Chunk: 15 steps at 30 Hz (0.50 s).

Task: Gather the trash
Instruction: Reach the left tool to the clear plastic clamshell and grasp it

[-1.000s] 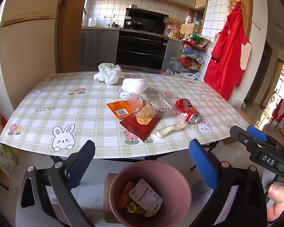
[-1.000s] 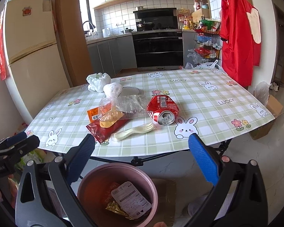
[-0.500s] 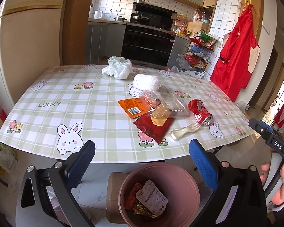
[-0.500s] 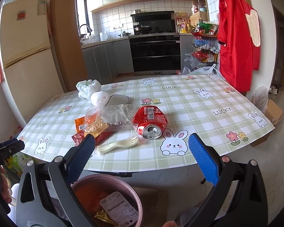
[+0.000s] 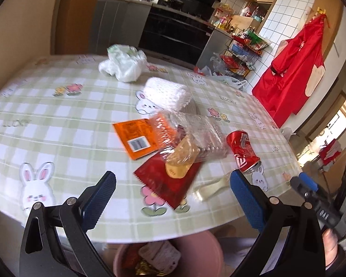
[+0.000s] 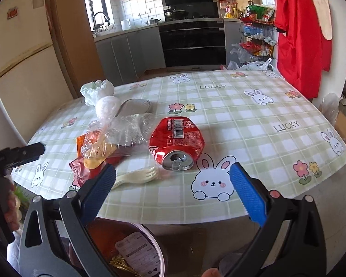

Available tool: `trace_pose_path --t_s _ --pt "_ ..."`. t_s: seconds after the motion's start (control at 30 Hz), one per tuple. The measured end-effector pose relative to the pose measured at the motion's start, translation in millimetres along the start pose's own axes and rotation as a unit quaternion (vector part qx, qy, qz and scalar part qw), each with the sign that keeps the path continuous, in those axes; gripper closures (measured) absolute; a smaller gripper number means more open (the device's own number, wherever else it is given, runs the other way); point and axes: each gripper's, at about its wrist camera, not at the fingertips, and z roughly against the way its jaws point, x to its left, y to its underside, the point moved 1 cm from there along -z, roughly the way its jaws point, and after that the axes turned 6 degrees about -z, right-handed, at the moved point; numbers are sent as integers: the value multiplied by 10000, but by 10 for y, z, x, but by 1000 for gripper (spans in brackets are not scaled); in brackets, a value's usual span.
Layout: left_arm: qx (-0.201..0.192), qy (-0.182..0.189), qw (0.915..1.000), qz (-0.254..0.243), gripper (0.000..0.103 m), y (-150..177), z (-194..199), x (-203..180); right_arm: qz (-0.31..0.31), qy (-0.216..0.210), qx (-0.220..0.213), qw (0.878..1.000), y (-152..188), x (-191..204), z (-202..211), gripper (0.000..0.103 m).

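Observation:
Trash lies on a checked table: a dark red wrapper (image 5: 170,182), an orange packet (image 5: 136,137), crumpled clear plastic (image 5: 196,136), a crushed red can (image 5: 242,151), a pale plastic fork (image 5: 211,187), a white foam net (image 5: 166,93) and a white plastic bag (image 5: 123,63). My left gripper (image 5: 173,200) is open and empty, just above the table's near edge by the red wrapper. My right gripper (image 6: 173,192) is open and empty, in front of the can (image 6: 177,142) and the fork (image 6: 136,176). A pink bin (image 5: 207,256) with wrappers stands below the edge.
The bin (image 6: 159,251) also shows under the right gripper. A fridge (image 6: 23,69) stands at the left. Kitchen counters and an oven (image 6: 192,43) are behind the table. A red apron (image 6: 299,34) hangs at the right, beside a wire rack of goods (image 6: 256,34).
Both grippers have moved forward and up from over the bin toward the table. The trash looms larger. The jaws stay open.

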Motion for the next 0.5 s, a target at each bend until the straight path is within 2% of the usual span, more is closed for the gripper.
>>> trace_pose_path --t_s 0.17,0.33,0.5 --pt "439 534 9960 560 35 -236 -612 131 179 23 95 9998 -56 -2 -148 6" --pt "551 767 9863 1353 37 -410 -993 395 292 51 146 9995 -129 -11 -235 6" --pt "681 903 9821 1505 38 -489 -1233 499 338 89 214 9992 -156 -35 -316 6"
